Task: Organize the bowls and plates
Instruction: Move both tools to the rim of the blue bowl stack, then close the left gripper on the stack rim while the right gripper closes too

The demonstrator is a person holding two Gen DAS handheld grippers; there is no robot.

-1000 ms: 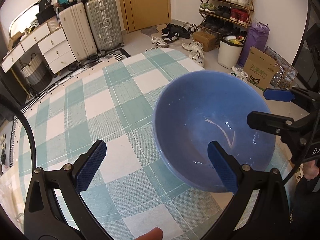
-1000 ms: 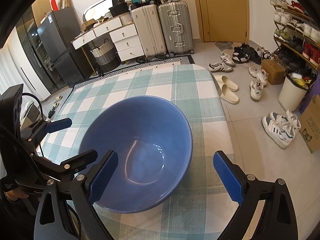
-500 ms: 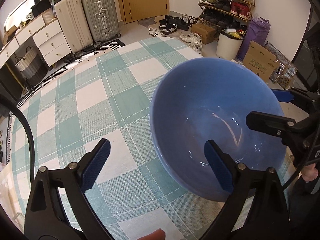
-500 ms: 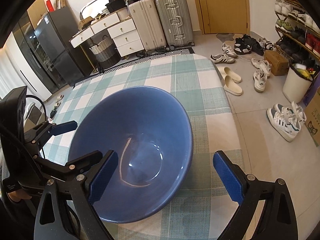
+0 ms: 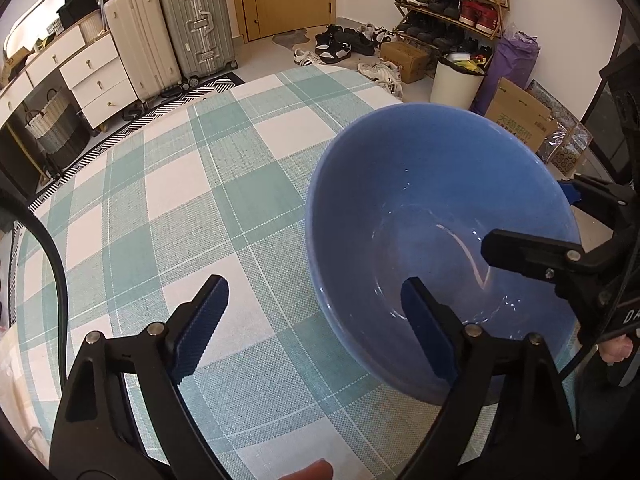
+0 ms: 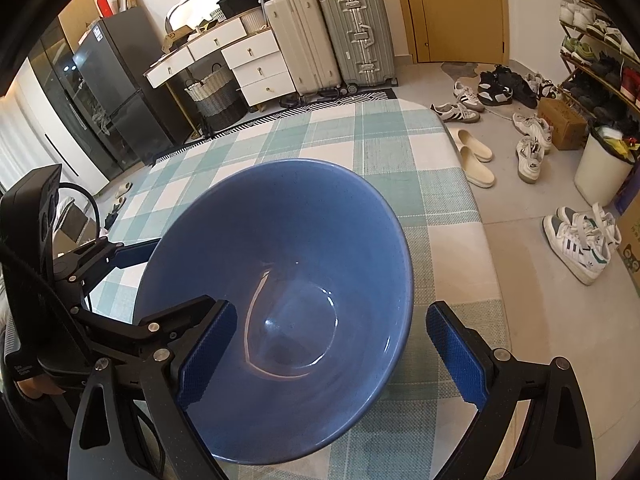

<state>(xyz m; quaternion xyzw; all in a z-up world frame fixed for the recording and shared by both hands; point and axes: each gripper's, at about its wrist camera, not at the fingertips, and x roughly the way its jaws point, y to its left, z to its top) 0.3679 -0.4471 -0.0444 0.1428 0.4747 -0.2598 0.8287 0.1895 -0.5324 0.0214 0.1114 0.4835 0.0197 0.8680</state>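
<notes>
A large blue bowl [image 5: 420, 208] [image 6: 288, 240] stands empty on the green and white checked tablecloth [image 5: 192, 208], close to the table's right edge. My left gripper [image 5: 316, 324] straddles the bowl's near left wall, with one finger inside and one outside. Its jaws are closing, and the pads stand clear of the wall. My right gripper [image 6: 330, 354] straddles the opposite wall the same way, open wide. Each gripper shows in the other's view: the right gripper [image 5: 528, 220] at the far side, the left gripper [image 6: 176, 280] at the bowl's left.
The table's edge [image 6: 476, 216] runs just right of the bowl, with floor and scattered shoes [image 6: 580, 240] beyond. Suitcases [image 5: 168, 32], a white chest of drawers [image 5: 96, 76] and a white bin [image 5: 456, 80] stand farther off. A fingertip [image 5: 308, 472] pokes in at the bottom.
Both grippers have sunk toward the bowl, which now fills more of each view. The left gripper's jaws have narrowed. The right gripper's jaws keep the same width.
</notes>
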